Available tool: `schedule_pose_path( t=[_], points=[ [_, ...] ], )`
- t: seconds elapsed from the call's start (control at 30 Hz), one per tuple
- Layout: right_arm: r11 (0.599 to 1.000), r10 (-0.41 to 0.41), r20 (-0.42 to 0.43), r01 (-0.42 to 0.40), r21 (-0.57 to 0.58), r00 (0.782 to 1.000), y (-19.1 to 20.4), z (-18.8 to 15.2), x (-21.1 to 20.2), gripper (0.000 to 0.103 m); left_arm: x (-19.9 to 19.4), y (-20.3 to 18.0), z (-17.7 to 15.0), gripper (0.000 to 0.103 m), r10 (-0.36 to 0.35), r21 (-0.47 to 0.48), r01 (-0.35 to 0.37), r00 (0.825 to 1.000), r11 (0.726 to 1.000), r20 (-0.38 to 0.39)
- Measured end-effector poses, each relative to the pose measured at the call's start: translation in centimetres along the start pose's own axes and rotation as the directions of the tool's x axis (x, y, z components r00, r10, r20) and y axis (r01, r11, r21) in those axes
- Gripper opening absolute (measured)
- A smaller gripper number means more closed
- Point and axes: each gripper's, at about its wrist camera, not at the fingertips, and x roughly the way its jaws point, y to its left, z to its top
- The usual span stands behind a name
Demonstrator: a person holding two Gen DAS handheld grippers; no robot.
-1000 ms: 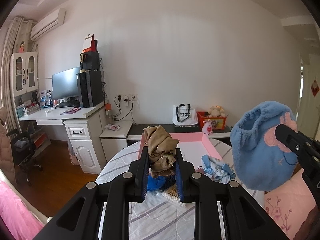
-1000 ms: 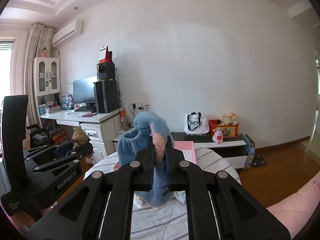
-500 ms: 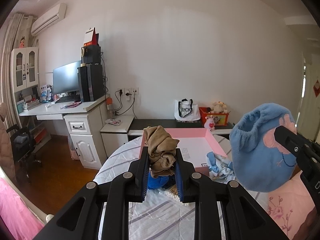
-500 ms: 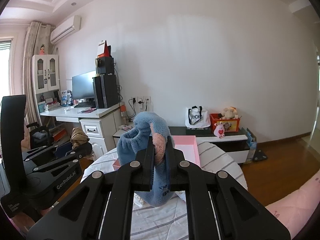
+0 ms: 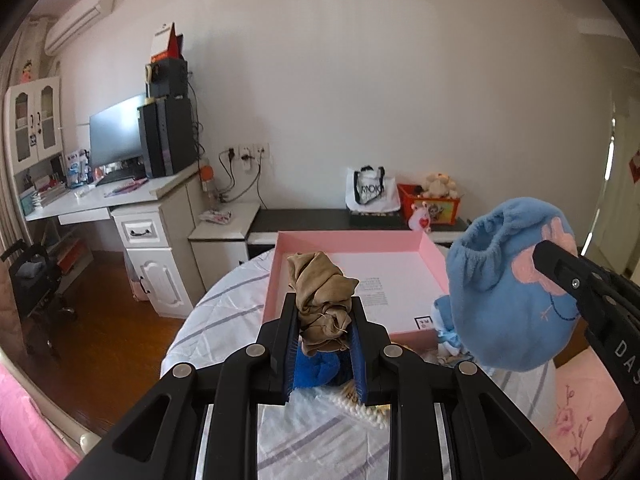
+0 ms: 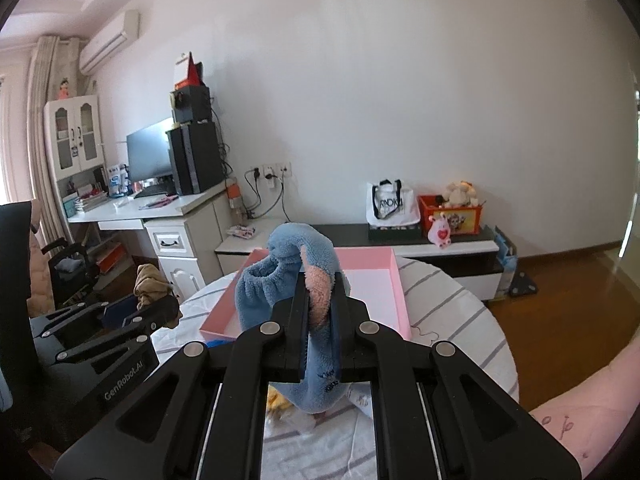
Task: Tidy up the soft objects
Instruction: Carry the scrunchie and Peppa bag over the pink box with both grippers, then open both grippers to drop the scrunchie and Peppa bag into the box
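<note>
Our left gripper (image 5: 323, 322) jaws pinch the limp tan cloth (image 5: 322, 296); our right gripper (image 6: 320, 312) jaws clamp the floppy blue fleece pouch (image 6: 288, 280) mid-fold, light, secure.

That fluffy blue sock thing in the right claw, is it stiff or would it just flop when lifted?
Probably floppy: the blue sock sags below the right gripper and its cuff droops over the top. It looks light, since a thin pinch seems enough to hold it in the air. The fuzzy surface probably resists slipping, and it is unlikely to roll or break.
</note>
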Motion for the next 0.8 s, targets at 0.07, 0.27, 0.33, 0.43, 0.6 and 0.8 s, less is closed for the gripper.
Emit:
schedule_pose_path(
  t=[0.07,0.27,0.33,0.43,0.6,0.8],
  points=[
    [1.000,-0.002,-0.016,0.002,0.006,1.000,-0.3,0.2,1.3,0.008,1.8,0.1,1.1,0.020,-0.001,-0.001,0.000,1.000,1.000,-0.020],
    [1.000,-0.006,-0.060,0.007,0.017,0.998,-0.8,1.0,5.6,0.008,7.1,0.0,4.9,0.020,-0.002,0.008,0.002,0.998,1.000,-0.065],
    [1.000,-0.007,-0.079,0.009,0.026,0.997,-1.1,1.3,7.2,0.008,9.1,-0.1,6.2,0.020,-0.004,0.009,0.005,0.997,1.000,-0.078],
    [0.999,-0.018,-0.097,0.021,0.029,0.995,-1.3,1.6,9.3,0.008,12.1,-0.1,8.3,0.020,0.000,0.014,0.001,0.995,1.000,-0.097],
    [0.999,-0.025,-0.137,0.030,0.035,0.990,-1.7,1.9,12.9,0.008,17.7,-0.6,10.8,0.020,0.025,0.040,-0.020,0.991,0.999,-0.132],
    [0.998,-0.045,-0.184,0.053,0.038,0.982,-2.4,1.7,16.8,0.009,24.6,-2.0,12.5,0.021,0.039,0.060,-0.028,0.981,0.998,-0.193]
  ],
)
